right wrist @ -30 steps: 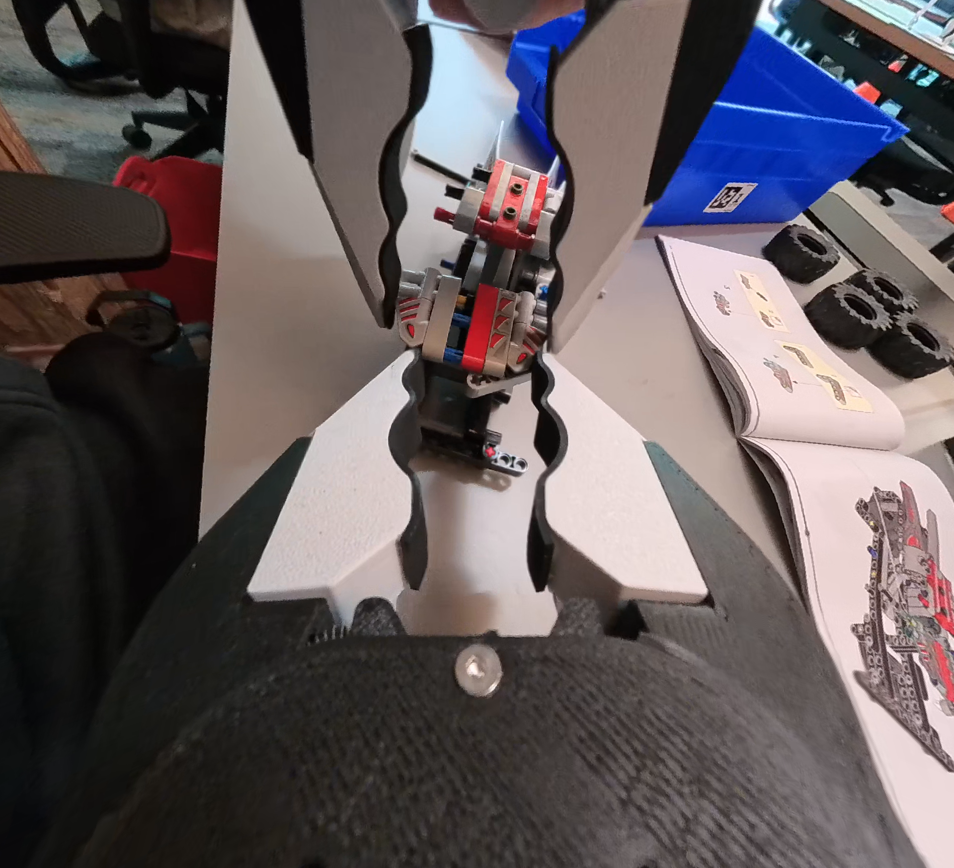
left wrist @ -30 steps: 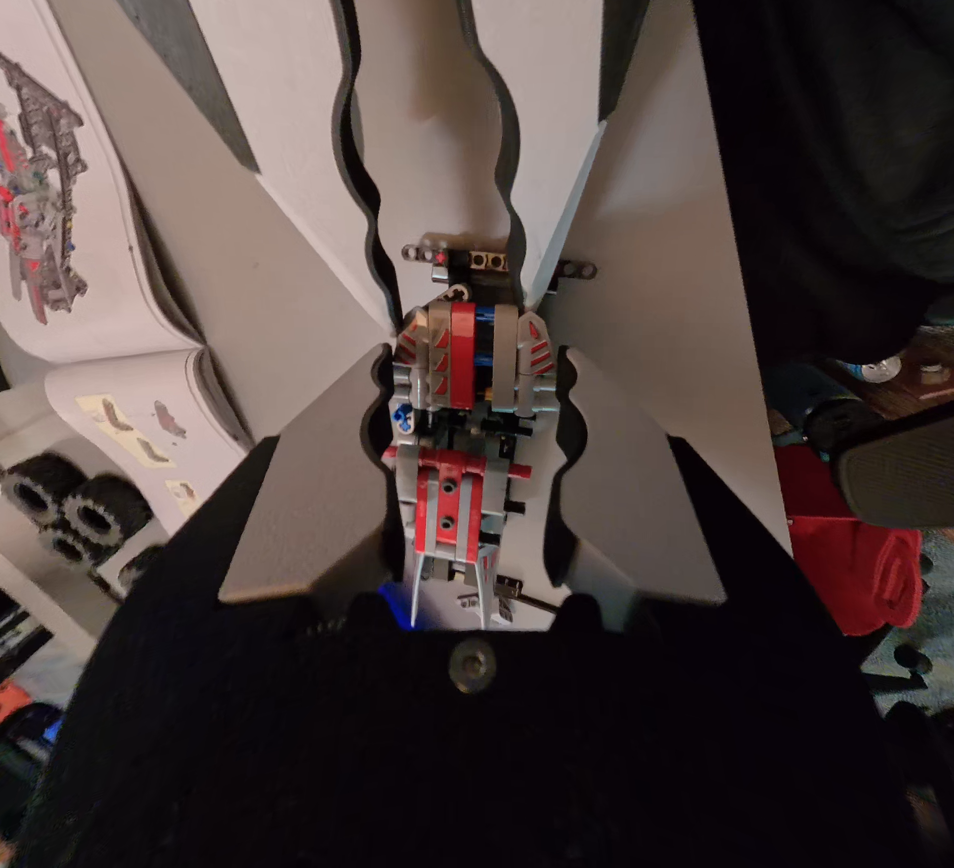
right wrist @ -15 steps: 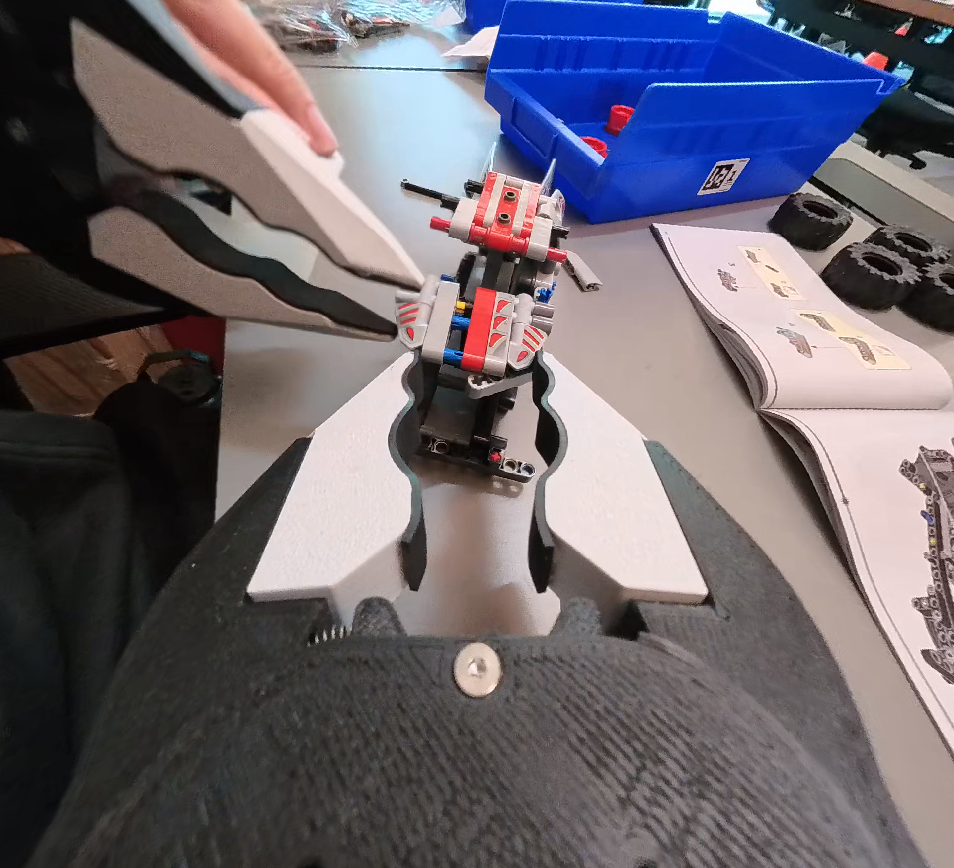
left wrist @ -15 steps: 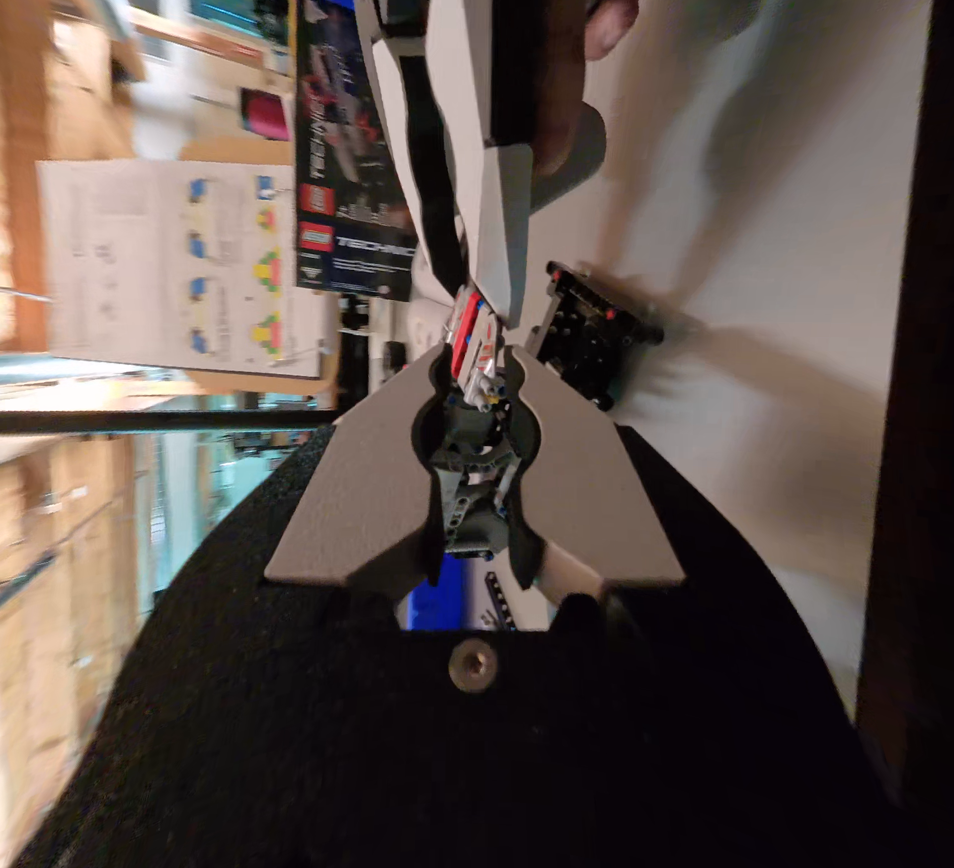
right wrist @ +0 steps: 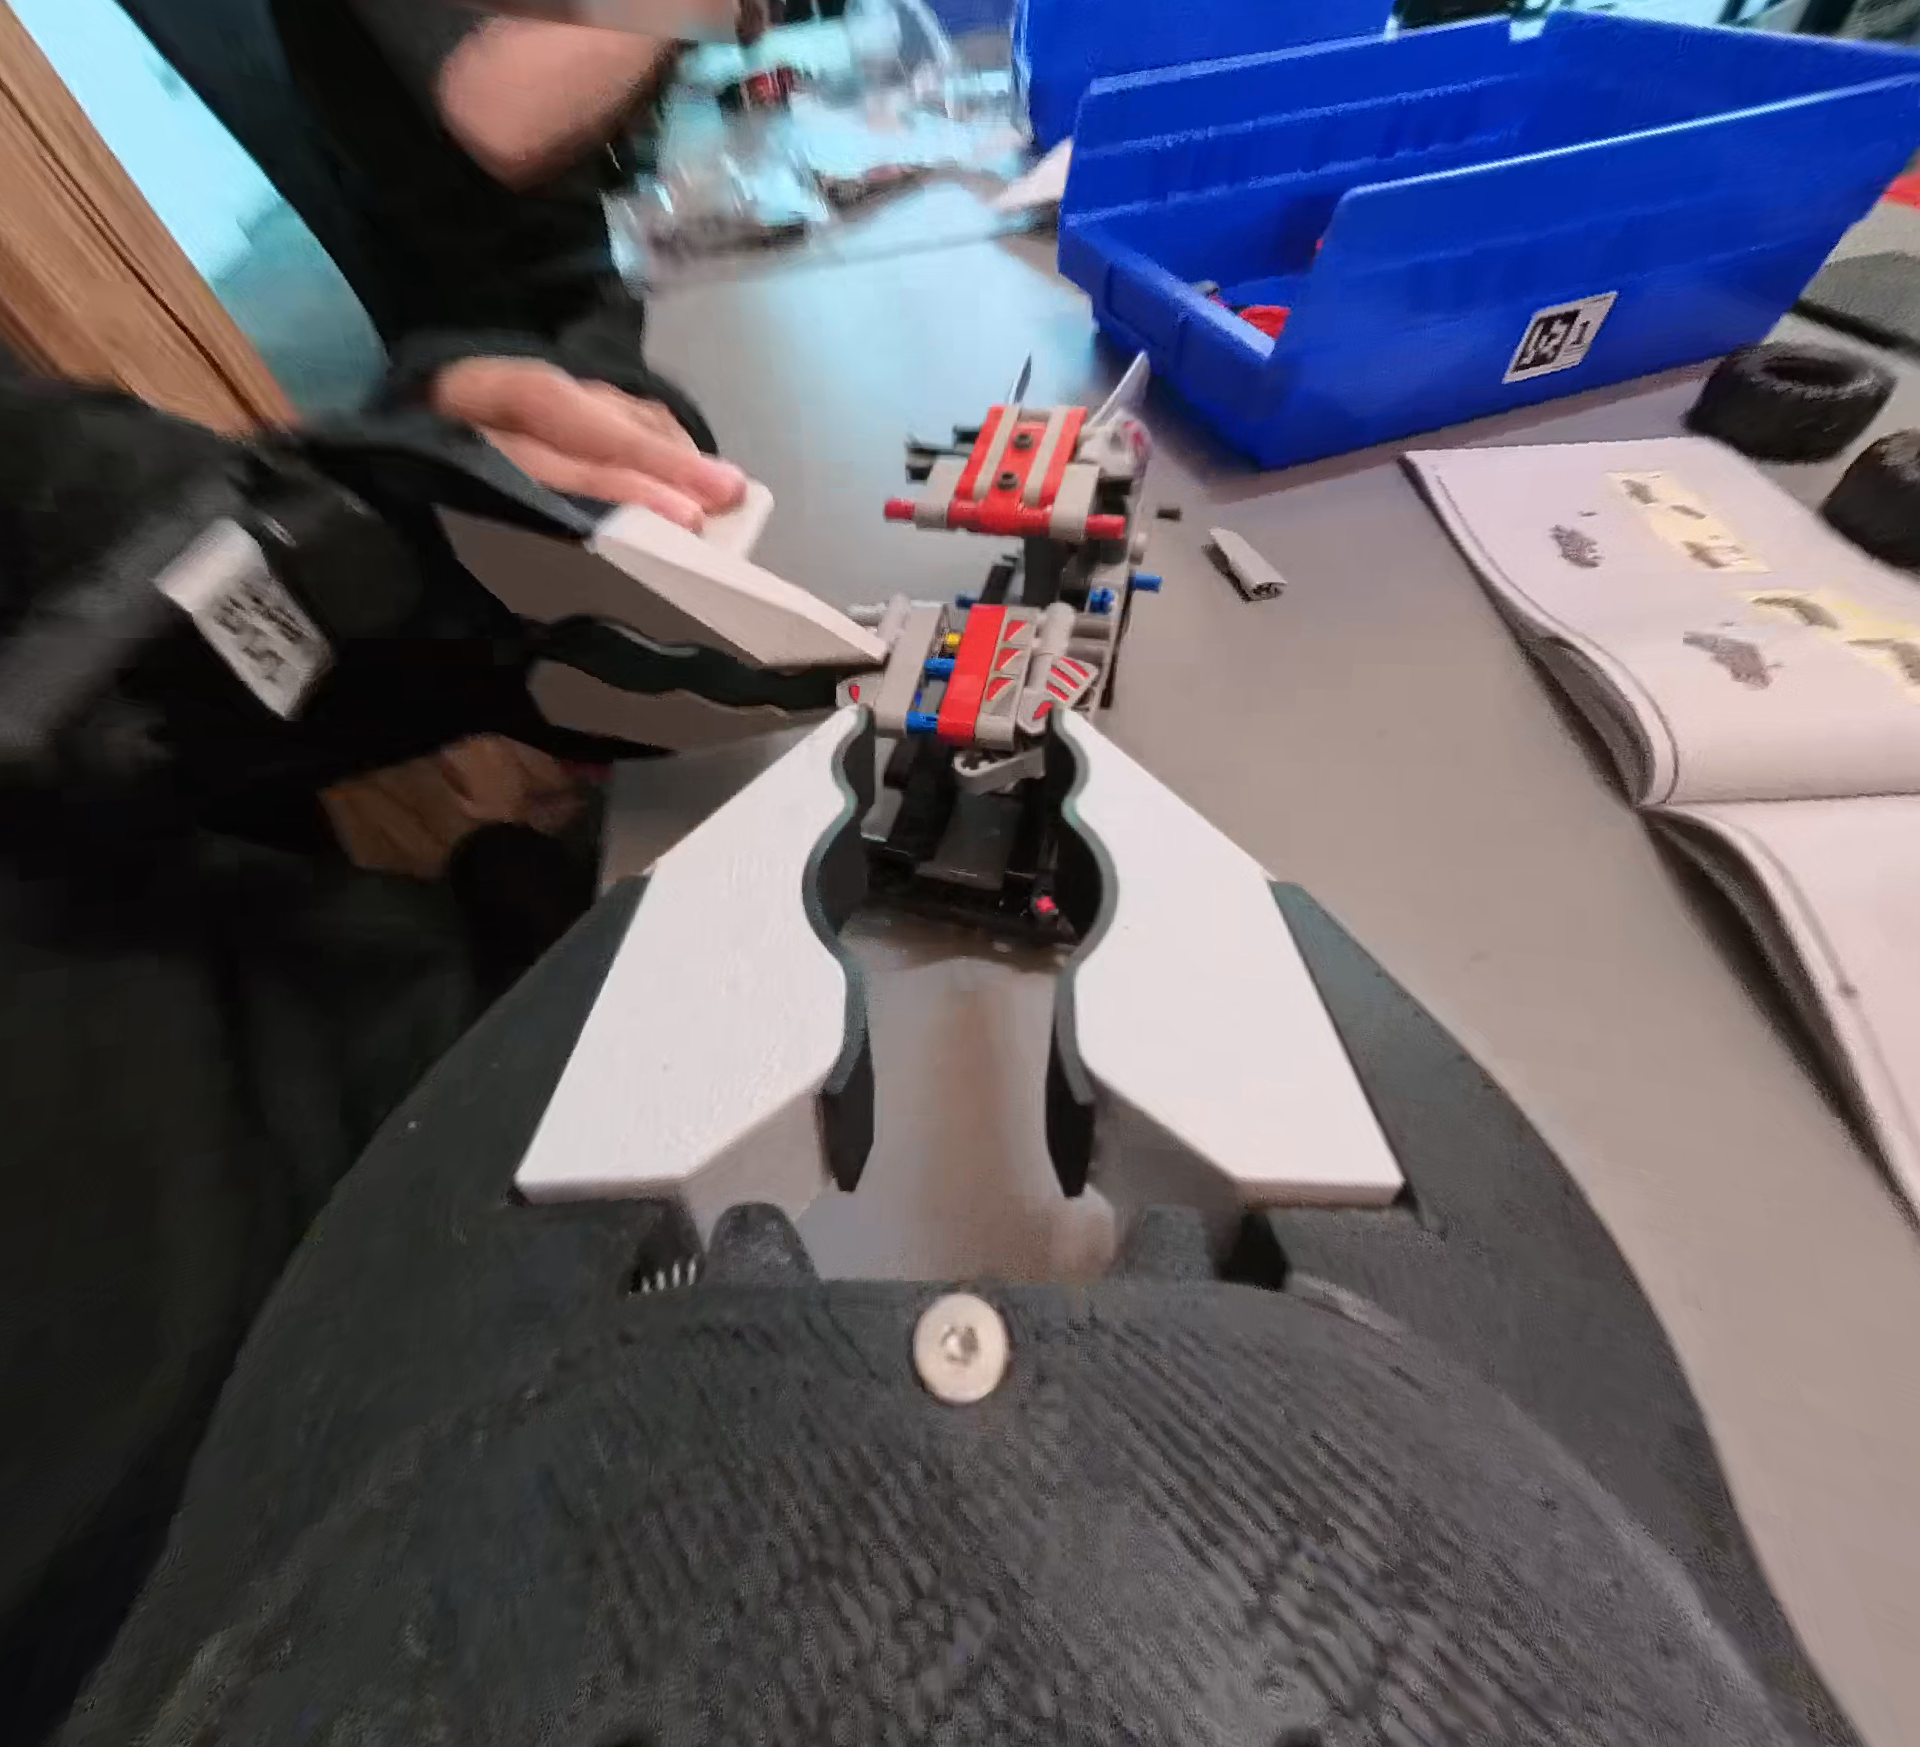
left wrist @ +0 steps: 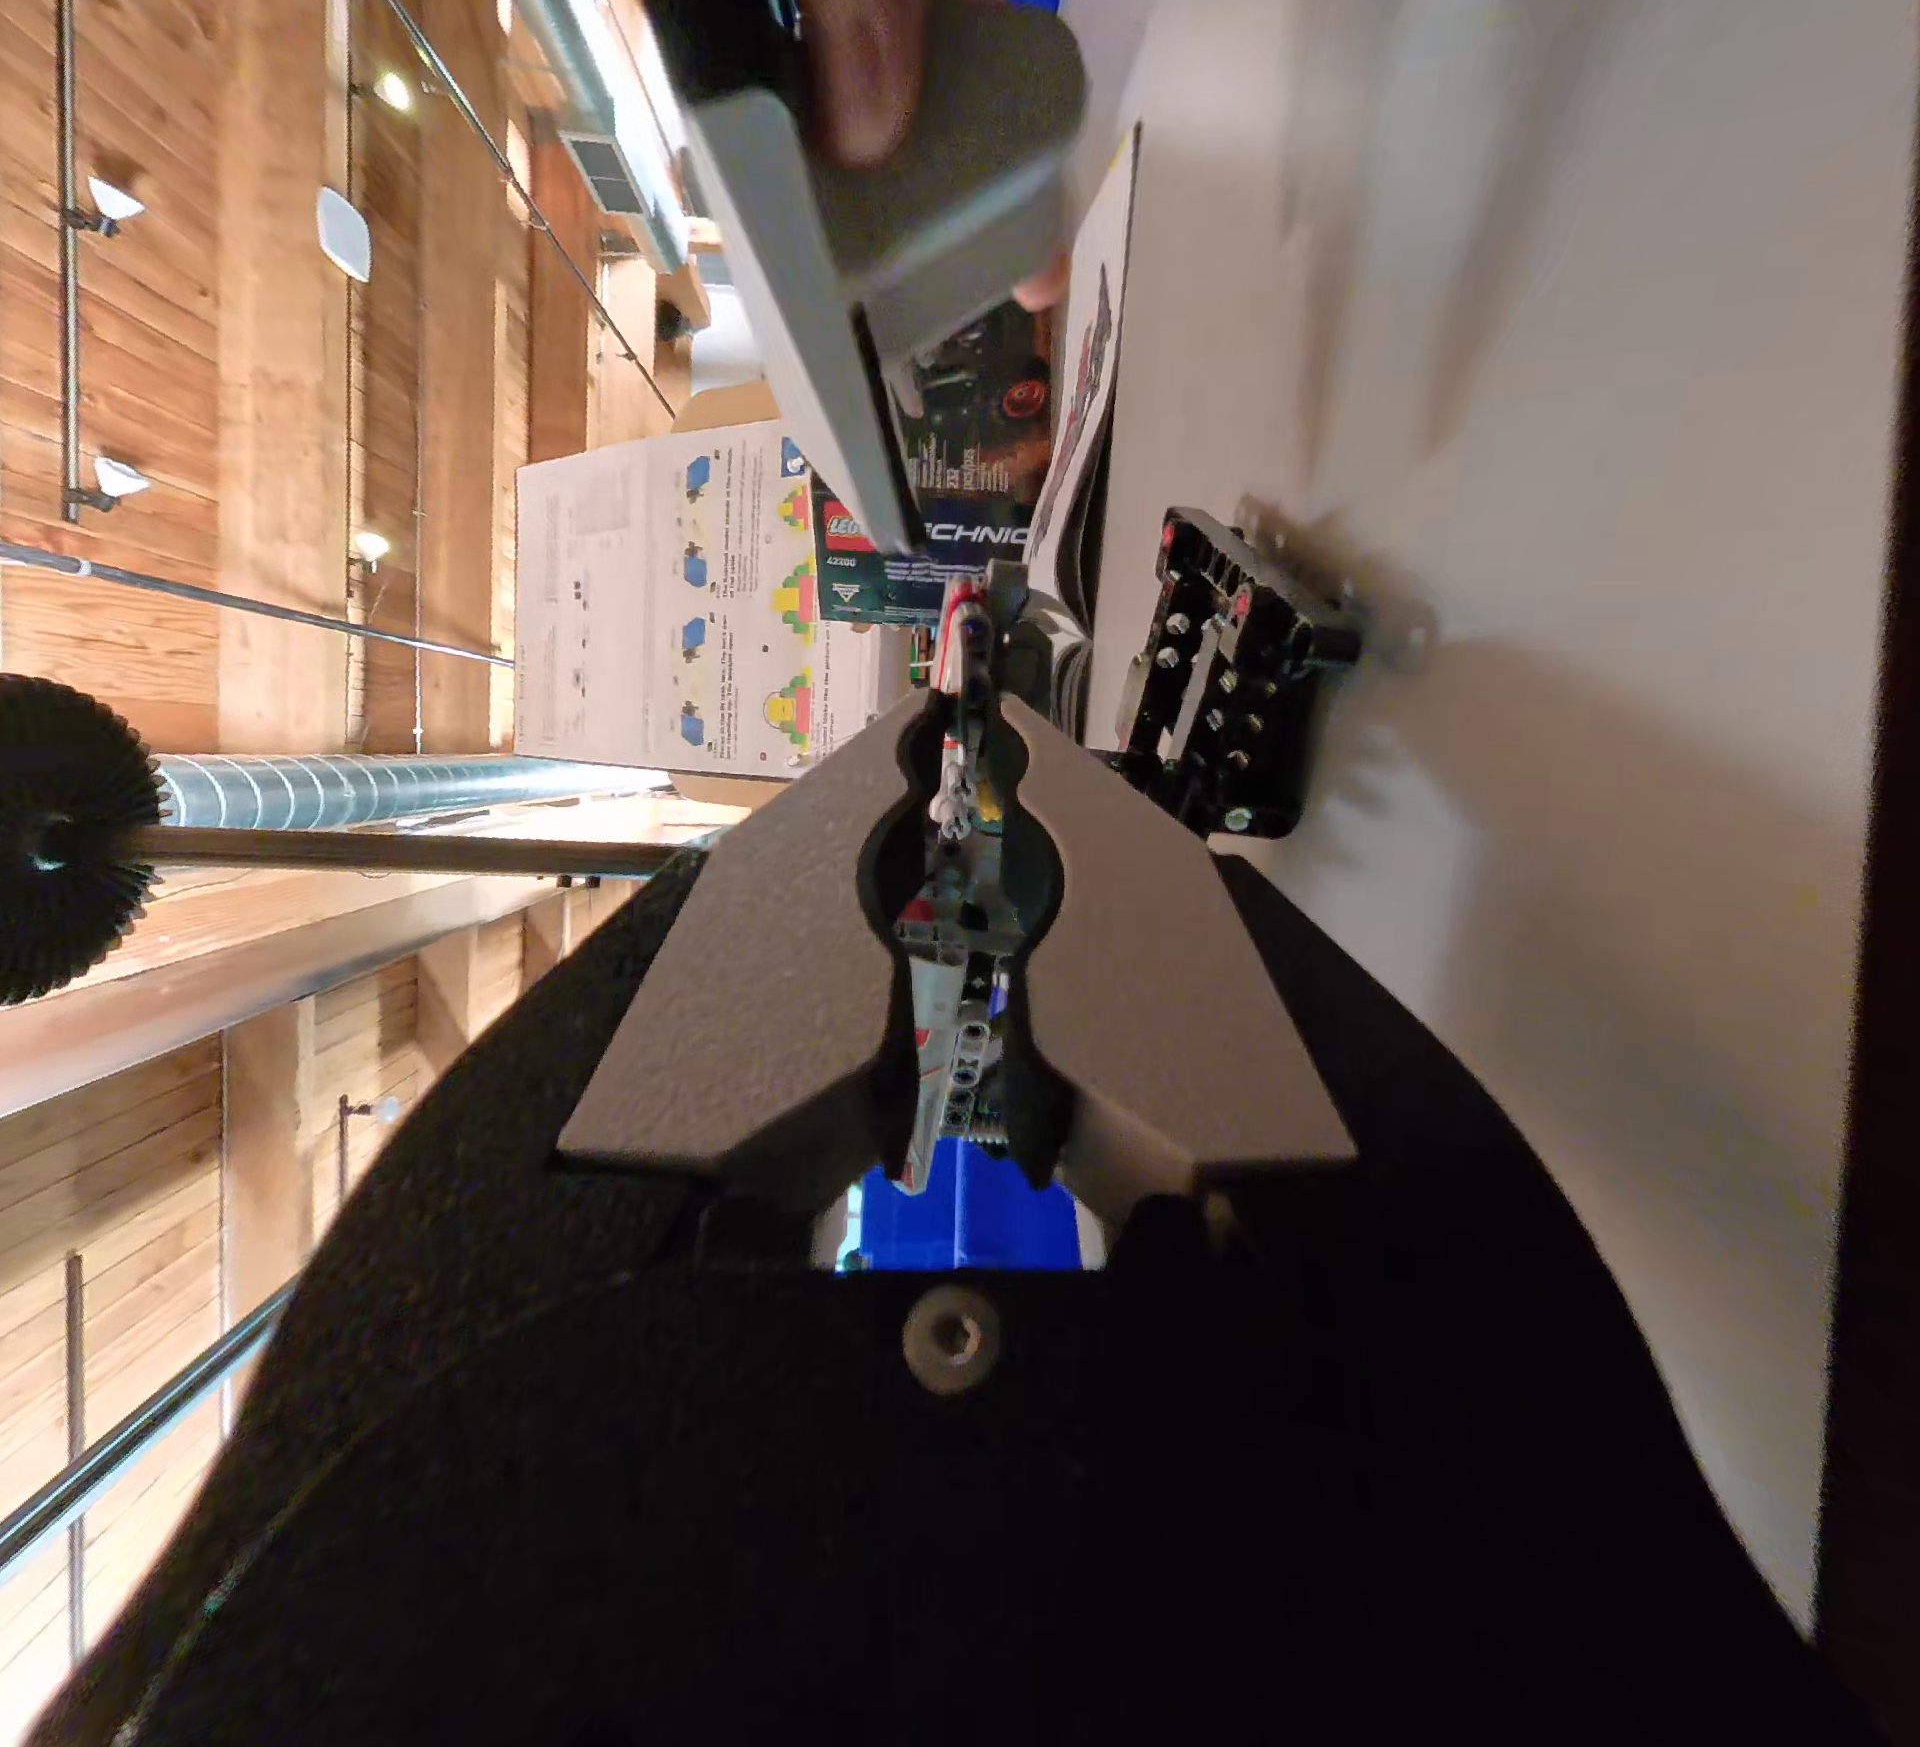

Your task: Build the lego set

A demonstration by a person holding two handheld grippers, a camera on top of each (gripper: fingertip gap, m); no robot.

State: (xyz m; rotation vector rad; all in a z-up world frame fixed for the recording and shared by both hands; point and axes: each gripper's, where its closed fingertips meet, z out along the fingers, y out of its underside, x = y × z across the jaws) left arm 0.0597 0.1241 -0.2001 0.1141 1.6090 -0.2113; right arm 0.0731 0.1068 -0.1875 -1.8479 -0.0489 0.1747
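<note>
Left gripper [left wrist: 961, 876] pinches the red-grey shell [left wrist: 951, 959] mid-frame, right gripper [right wrist: 961, 824] hugs the black chassis [right wrist: 961, 840]; best align squarely, then press gently.

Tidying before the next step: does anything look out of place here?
A small grey Lego piece lies loose on the grey table, right of the red-and-grey Lego model, attached to nothing.

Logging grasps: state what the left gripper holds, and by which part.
The left gripper is shut on the red-and-grey lego model, clamped across its narrow width along the fingers. The black chassis lies apart on the table.
</note>
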